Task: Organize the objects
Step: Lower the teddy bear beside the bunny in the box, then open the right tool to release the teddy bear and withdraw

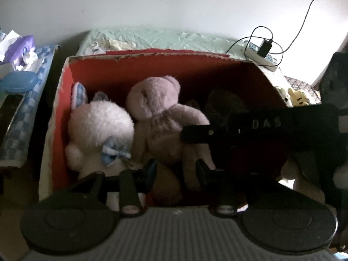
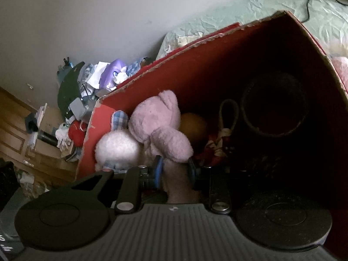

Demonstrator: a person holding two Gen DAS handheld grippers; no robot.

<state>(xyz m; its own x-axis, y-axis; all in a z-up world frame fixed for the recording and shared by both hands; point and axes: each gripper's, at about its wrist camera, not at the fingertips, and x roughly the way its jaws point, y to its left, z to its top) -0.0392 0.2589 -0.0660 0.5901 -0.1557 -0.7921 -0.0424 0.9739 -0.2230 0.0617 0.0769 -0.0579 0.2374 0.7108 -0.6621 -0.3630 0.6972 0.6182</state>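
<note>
Right gripper clamps pink bear leg; red box crowded.

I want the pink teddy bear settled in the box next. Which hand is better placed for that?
Right. The right gripper has its fingers shut on the pink teddy bear inside the red box. The left gripper only hovers near it, gripping nothing.

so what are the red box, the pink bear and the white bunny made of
Red box: looks like cardboard with a matte red inside; its top edge is torn and shows brown.
Pink bear: soft plush, a fuzzy short pile over a rounded body.
White bunny: fluffier plush; its ears look lined with blue checked cloth, and a blue bow, probably fabric, sits at its neck.
</note>
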